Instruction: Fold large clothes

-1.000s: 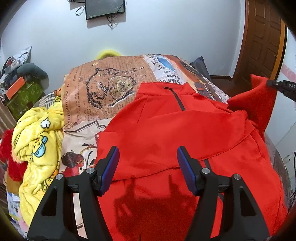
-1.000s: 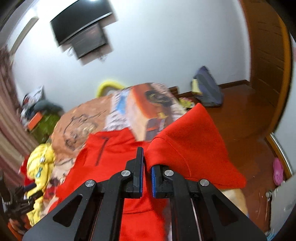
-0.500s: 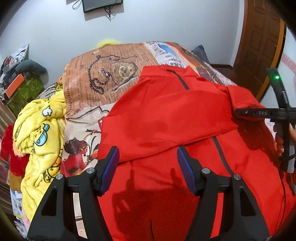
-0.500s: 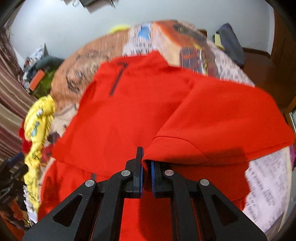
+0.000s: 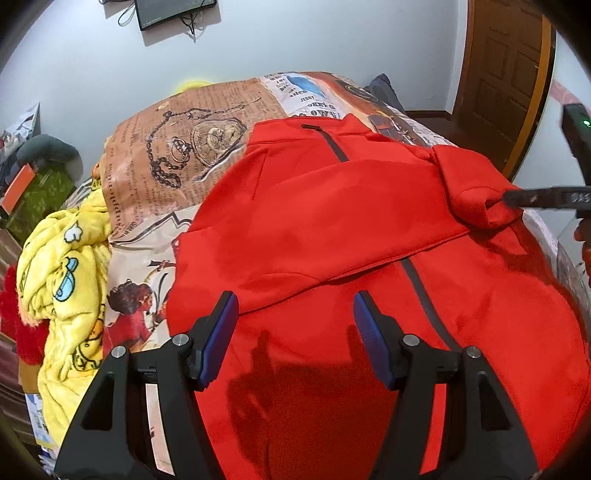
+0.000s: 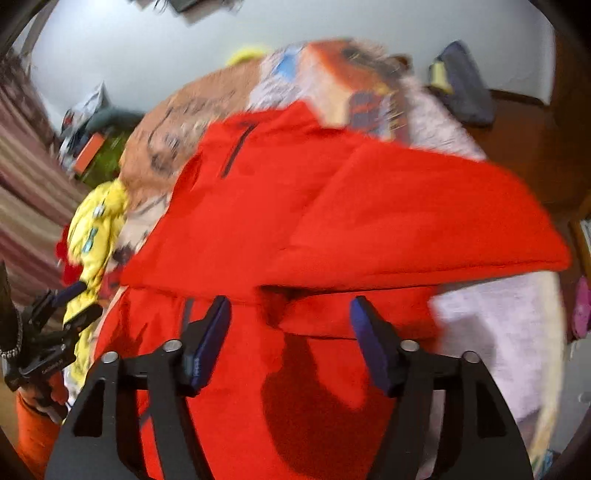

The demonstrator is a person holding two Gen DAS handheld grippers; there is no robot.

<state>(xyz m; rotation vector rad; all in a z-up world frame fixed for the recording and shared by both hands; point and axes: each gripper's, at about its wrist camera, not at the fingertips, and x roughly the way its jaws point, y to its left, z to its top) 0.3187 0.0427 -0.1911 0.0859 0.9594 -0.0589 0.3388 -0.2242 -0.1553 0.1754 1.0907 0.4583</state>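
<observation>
Both grippers [image 5: 291, 339] [image 6: 290, 341] gape, empty, low in frame — the folded sleeve [image 6: 406, 229] could slide off the jacket [image 5: 332, 221], being unpinned.

White wall [image 5: 332, 37], mounted dark screen [image 5: 173, 11], brown wooden door [image 5: 506, 74].

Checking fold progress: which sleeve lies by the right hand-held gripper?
The bunched sleeve on the door side; the other sleeve lies flat across the jacket chest.
</observation>
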